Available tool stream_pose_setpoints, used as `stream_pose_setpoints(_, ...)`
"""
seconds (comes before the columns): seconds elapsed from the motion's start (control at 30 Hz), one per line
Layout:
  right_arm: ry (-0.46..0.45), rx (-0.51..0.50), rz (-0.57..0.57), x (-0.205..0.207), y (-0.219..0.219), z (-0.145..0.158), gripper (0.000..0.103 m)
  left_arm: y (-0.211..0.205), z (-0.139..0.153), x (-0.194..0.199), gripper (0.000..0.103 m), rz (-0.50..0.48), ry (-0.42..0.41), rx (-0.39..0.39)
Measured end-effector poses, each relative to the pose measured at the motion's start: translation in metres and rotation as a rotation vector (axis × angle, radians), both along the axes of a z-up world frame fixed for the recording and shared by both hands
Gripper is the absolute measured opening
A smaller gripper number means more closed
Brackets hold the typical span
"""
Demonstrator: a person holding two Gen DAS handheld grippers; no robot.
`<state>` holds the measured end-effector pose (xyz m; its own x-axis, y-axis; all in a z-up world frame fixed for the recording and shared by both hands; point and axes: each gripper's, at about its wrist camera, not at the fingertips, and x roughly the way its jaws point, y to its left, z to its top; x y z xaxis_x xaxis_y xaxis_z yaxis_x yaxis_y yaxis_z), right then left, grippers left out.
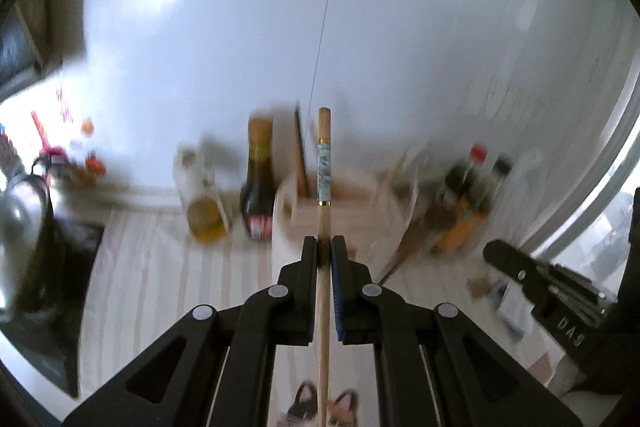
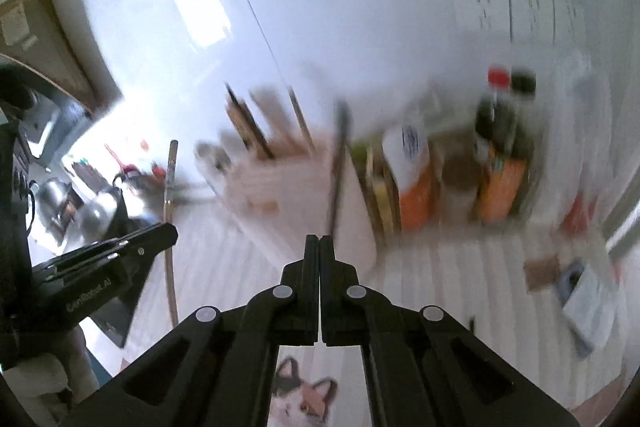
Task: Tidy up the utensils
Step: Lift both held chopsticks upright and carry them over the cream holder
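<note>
Between black left gripper (image 1: 324, 239) fingers: slim round wooden chopstick (image 1: 324, 163), marbled pale band, pinched upright above striped cloth (image 1: 160, 267). Right gripper (image 2: 320, 239) fingers pressed together, empty; blurred holder (image 2: 272, 179) beyond.

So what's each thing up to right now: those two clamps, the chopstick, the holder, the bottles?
left gripper: shut on the chopstick
chopstick: held, sticking out past the fingers
right gripper: shut; a dark stick runs up from its tips, grip unclear
utensil holder: upright, sticks inside
dark bottle: upright, capped
</note>
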<state>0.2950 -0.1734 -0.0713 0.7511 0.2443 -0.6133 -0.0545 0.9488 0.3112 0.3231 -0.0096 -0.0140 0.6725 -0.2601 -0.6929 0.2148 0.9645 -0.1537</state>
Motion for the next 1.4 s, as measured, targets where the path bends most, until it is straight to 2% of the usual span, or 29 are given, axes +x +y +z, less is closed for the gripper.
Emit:
stream_pose_setpoints(0.17,-0.075,-0.018,0.007,0.014,-0.001,0.046,0.000,-0.001,0.043,0.018,0.004,-0.004,-0.090,-0.011)
stream_pose_setpoints(0.3,-0.019,0.048,0.005,0.022,-0.008,0.047,0.000,0.003,0.043,0.014,0.004,-0.002,-0.080,-0.013)
stream_pose_setpoints(0.4,0.069,0.080,-0.012,0.023,-0.016,0.026,0.000,0.004,0.019,0.008,0.004,-0.005,-0.015,-0.007)
stream_pose_setpoints(0.6,0.318,0.136,-0.082,0.031,-0.039,-0.061,0.002,0.009,-0.056,-0.006,0.004,0.019,0.157,0.033)
stream_pose_setpoints(0.67,0.388,0.132,-0.100,0.037,-0.047,-0.098,0.009,0.009,-0.081,-0.006,0.004,0.043,0.200,0.060)
stream_pose_setpoints(0.73,0.425,0.110,-0.112,0.045,-0.051,-0.121,0.013,0.010,-0.104,-0.003,0.004,0.070,0.235,0.079)
stream_pose_setpoints(0.83,0.460,0.088,-0.114,0.063,-0.055,-0.152,0.014,0.010,-0.134,0.004,0.004,0.112,0.269,0.118)
stream_pose_setpoints(1.0,0.466,0.062,-0.078,0.097,-0.056,-0.180,0.014,0.008,-0.172,0.020,0.004,0.157,0.312,0.156)
stream_pose_setpoints(1.3,0.543,0.049,0.036,0.147,-0.049,-0.221,0.014,0.008,-0.198,0.040,0.004,0.187,0.338,0.174)
stream_pose_setpoints(1.33,0.533,0.054,0.035,0.148,-0.050,-0.224,0.008,0.007,-0.198,0.042,0.004,0.188,0.337,0.174)
stream_pose_setpoints(1.4,0.507,0.039,0.036,0.145,-0.051,-0.222,0.006,0.008,-0.197,0.042,0.004,0.189,0.331,0.174)
